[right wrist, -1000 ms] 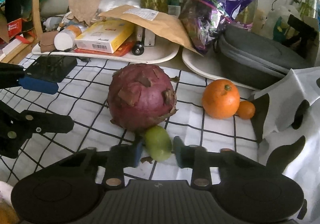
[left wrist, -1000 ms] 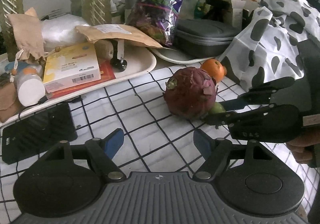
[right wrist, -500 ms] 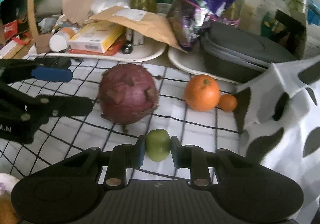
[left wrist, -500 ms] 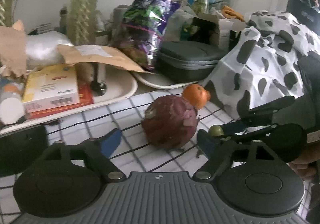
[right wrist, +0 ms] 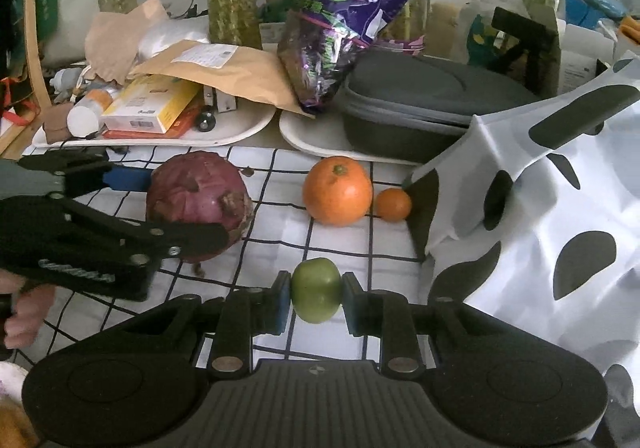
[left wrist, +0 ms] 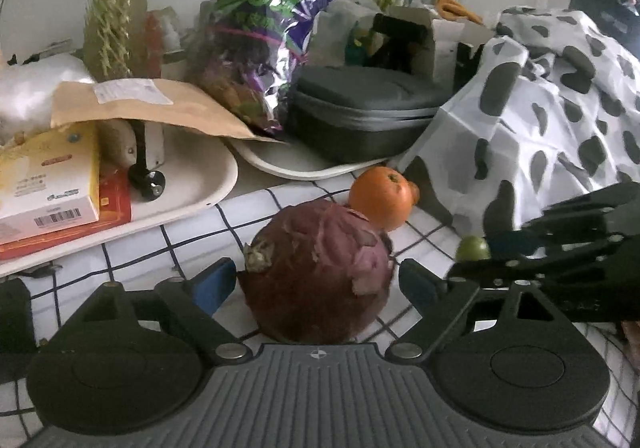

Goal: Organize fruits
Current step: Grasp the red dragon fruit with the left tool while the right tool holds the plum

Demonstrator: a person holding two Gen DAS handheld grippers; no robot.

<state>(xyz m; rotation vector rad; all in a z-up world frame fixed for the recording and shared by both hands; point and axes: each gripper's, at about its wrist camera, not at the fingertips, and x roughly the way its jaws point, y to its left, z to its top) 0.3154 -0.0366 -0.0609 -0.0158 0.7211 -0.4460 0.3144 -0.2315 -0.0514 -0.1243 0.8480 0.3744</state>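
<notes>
Pinching green fruit (right wrist: 316, 290), right hand-held gripper (right wrist: 315, 302) raised, left hand-held gripper (left wrist: 316, 282) wide around purple fruit (left wrist: 318, 274)

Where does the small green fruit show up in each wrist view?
Left wrist: the green fruit sits at the right, between the fingers of the right hand-held gripper.
Right wrist: bottom centre, clamped between that gripper's own pads.
Shared landmark: the large orange beside the spotted cloth.
</notes>
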